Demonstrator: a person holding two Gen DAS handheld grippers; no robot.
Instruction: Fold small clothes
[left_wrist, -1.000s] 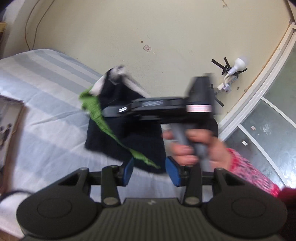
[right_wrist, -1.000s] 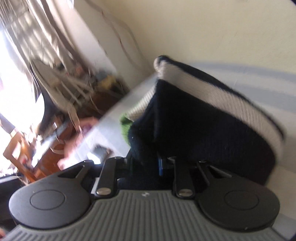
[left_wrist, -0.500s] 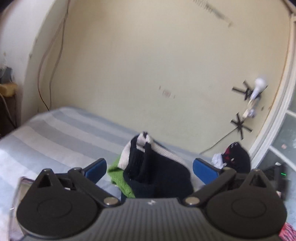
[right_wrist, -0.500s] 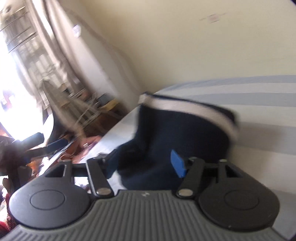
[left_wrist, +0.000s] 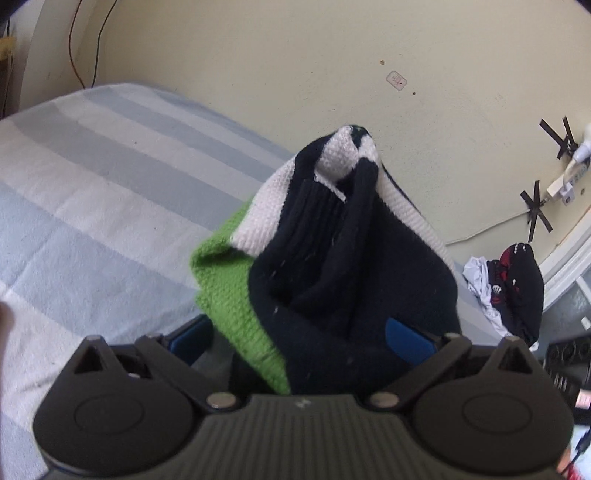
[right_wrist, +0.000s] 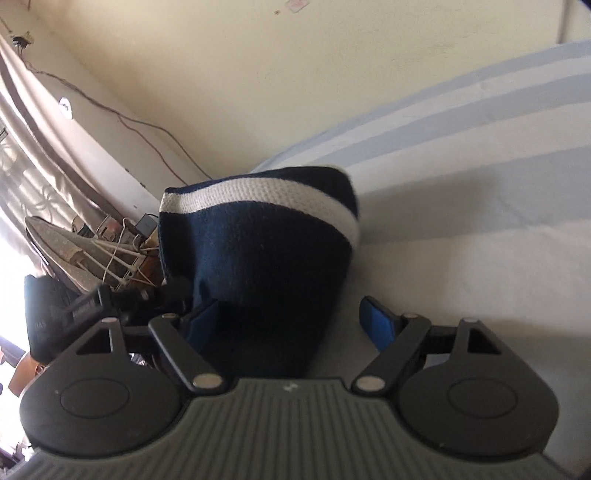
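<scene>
Item: small knitted garment, navy with a white band and a bright green panel (left_wrist: 354, 266). Location: centre of the left wrist view, bunched into a peak that rises from between the fingers toward the wall; centre-left of the right wrist view (right_wrist: 258, 251), white band uppermost. It sits on or just above the pale blue and white striped bed cover (left_wrist: 103, 177); contact cannot be told.

Left gripper (left_wrist: 299, 338): blue pads spread wide, green edge and navy body lying between them, neither pad visibly pressing the cloth. One second ago this gripper stood back from the garment; half a second ago its pads were already apart and closing in on the bundle; now the bundle fills the gap.

Right gripper (right_wrist: 291, 325): pads spread, the left-hand pad against or behind the navy fabric, the right-hand pad clear of it. One second ago it was pinched on the cloth; it has since let go.

Reading: the garment appears to be passing from right to left. The fold looks unfinished, the cloth being humped rather than flat; a grip by the left seems the likely next need.

Surroundings: cream wall with taped cables (left_wrist: 546, 199), upper right; dark and white clothes pile (left_wrist: 513, 284), right edge; curtain and clutter (right_wrist: 55, 221), left of right wrist view.
</scene>
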